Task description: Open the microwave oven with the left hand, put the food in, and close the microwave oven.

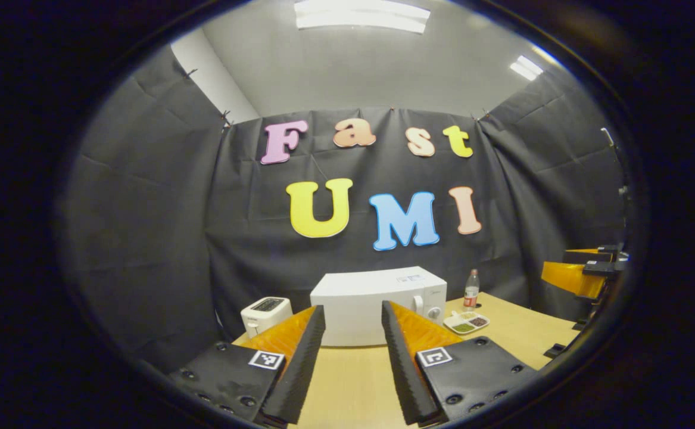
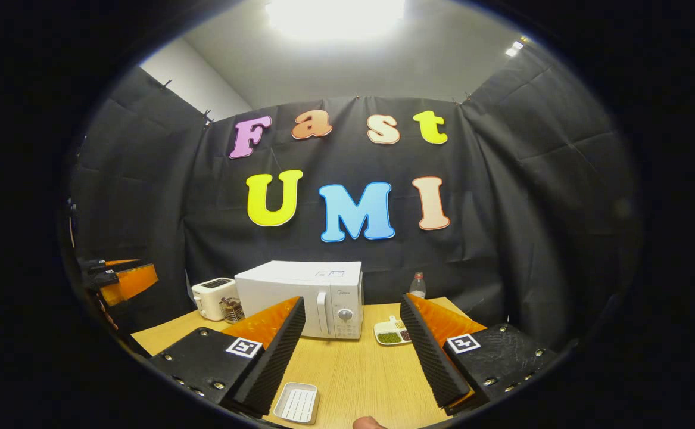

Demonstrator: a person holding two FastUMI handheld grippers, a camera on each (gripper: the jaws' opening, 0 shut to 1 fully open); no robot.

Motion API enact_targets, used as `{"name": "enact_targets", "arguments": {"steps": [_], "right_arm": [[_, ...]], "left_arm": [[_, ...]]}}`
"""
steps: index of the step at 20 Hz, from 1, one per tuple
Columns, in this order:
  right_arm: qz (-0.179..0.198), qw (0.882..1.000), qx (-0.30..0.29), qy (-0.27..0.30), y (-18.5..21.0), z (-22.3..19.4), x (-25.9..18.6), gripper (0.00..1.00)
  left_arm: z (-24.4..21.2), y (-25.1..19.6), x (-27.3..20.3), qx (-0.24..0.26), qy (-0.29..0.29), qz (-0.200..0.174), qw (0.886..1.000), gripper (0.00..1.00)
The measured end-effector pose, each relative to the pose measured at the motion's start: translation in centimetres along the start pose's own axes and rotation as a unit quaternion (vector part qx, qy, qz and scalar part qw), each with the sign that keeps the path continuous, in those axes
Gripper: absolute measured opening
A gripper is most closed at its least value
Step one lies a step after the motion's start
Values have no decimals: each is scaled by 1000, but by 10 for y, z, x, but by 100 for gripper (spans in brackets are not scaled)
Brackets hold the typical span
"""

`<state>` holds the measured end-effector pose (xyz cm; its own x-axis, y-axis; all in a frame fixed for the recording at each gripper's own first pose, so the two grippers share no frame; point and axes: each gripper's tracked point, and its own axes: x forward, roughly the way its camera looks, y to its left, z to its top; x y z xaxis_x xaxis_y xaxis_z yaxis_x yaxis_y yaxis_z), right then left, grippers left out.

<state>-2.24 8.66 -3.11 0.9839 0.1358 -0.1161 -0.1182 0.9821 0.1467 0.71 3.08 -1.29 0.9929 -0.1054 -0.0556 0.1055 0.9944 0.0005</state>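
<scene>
Facing both parted tongs, microwave stands closed.

Your left gripper has two wedge-shaped jaws with ribbed inner faces, each on a flat black plate studded with round screws — and each plate carries a small square black-and-white marker. Your right gripper is built the same way: ribbed wedges, screwed black plates, one square marker per side. A fingertip of yours pokes in below it.

White microwave, white toaster, pale wood-grain table.
</scene>
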Motion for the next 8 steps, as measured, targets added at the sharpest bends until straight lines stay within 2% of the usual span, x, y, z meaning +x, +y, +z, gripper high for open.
{"name": "enact_targets", "arguments": {"steps": [1,3,6,8], "right_arm": [[-1,1000,-4,-2,3,2,0,97],[-2,1000,-7,-3,9,1,-1,97],[-4,1000,-6,-2,17,1,-2,97],[-7,1000,-6,-6,21,4,-2,97]], "left_arm": [[2,5,-2,0,-3,3,1000,75],[5,17,-5,-2,-10,9,1000,86],[5,32,-8,-7,-14,20,1000,96],[3,41,-9,-8,-14,28,999,93]]}}
